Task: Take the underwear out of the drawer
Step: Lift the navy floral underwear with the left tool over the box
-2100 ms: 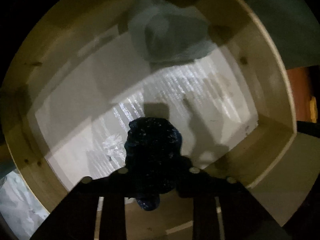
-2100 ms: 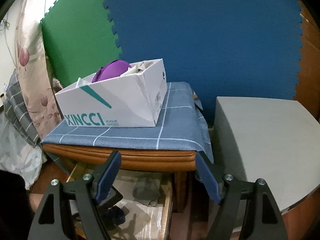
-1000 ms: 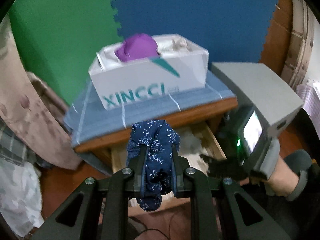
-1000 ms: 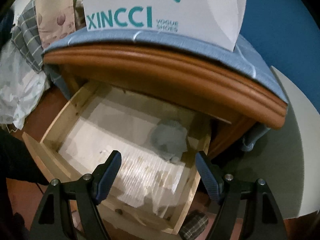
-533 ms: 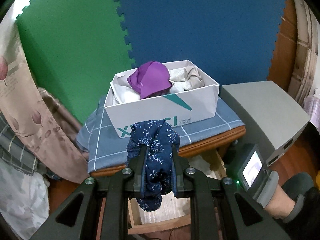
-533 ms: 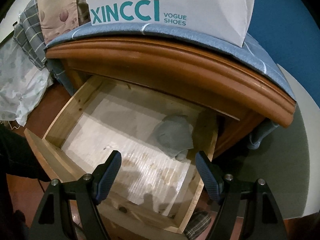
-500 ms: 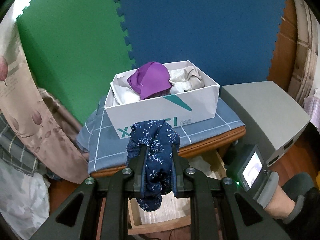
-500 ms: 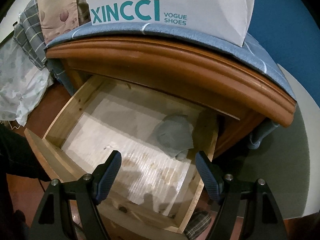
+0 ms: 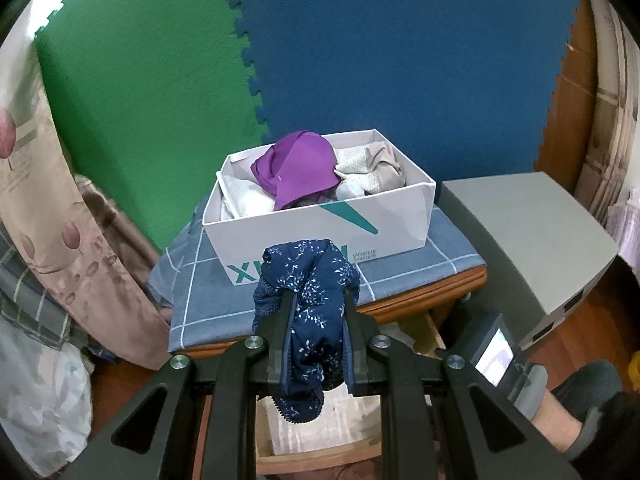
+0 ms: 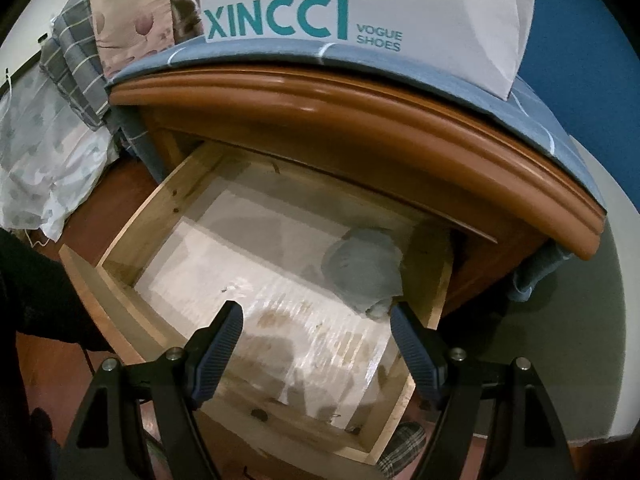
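Observation:
My left gripper (image 9: pixel 316 304) is shut on navy floral underwear (image 9: pixel 308 280), which bunches above the fingers and hangs below them. It is held in front of the white shoe box (image 9: pixel 384 220), above the open drawer (image 9: pixel 320 436). In the right wrist view my right gripper (image 10: pixel 316 316) stands open over the open wooden drawer (image 10: pixel 132 220), nothing between its fingers. A grey folded garment (image 10: pixel 364 268) lies in the drawer's far right corner, just beyond the right fingertip (image 10: pixel 404 320).
The shoe box holds a purple garment (image 9: pixel 296 168) and pale cloths, on a blue checked cloth (image 9: pixel 200 296) over the wooden nightstand (image 10: pixel 360 120). A grey cabinet (image 9: pixel 520 232) stands right. Curtain (image 9: pixel 52 200) and bedding lie left. A person's foot (image 9: pixel 576 420) is low right.
The left gripper rose with the navy underwear, from in front of the drawer to the shoe box's level. The right gripper stayed over the drawer, still open.

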`<state>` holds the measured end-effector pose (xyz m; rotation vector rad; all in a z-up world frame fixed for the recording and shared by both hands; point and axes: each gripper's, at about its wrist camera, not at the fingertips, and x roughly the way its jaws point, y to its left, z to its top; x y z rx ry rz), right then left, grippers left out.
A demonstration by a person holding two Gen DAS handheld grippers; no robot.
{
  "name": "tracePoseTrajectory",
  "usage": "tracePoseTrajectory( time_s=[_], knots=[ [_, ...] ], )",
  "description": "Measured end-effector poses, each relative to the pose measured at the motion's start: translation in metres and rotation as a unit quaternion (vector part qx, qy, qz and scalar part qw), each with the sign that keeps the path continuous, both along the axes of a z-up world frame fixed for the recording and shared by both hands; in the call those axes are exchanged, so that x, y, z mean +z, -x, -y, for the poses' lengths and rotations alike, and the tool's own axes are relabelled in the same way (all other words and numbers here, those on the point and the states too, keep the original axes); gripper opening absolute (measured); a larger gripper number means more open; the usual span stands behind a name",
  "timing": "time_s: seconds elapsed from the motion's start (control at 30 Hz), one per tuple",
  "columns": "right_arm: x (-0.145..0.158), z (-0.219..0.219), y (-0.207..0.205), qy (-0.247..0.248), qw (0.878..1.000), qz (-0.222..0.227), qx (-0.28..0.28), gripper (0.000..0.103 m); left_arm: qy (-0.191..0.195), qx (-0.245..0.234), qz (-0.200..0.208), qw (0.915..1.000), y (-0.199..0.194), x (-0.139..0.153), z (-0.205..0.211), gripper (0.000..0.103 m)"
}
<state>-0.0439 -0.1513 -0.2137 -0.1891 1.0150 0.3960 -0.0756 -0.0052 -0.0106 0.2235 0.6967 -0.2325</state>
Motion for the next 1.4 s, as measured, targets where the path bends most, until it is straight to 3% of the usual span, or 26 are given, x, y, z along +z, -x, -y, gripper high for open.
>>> tracePoseTrajectory(
  time_s=[0.4, 0.77, 0.97, 1.4],
  knots=[
    [-0.001, -0.005, 0.001, 0.001, 1.000, -0.006, 0.011, 0.078, 0.030, 0.026, 0.037, 0.9985, -0.040, 0.056, -0.023, 0.017],
    [-0.002, -0.011, 0.005, -0.002, 1.000, -0.007, 0.020, 0.078, 0.065, 0.043, 0.036, 0.9963, -0.123, 0.084, -0.011, 0.017],
    [-0.003, -0.013, 0.006, -0.008, 1.000, -0.011, 0.025, 0.078, 0.064, 0.064, 0.019, 0.9957, -0.174, 0.070, 0.002, 0.017],
    [-0.004, -0.021, 0.012, -0.015, 0.999, -0.020, 0.046, 0.078, 0.035, 0.084, -0.051, 0.9945, -0.238, -0.010, 0.021, 0.017]
  ],
)
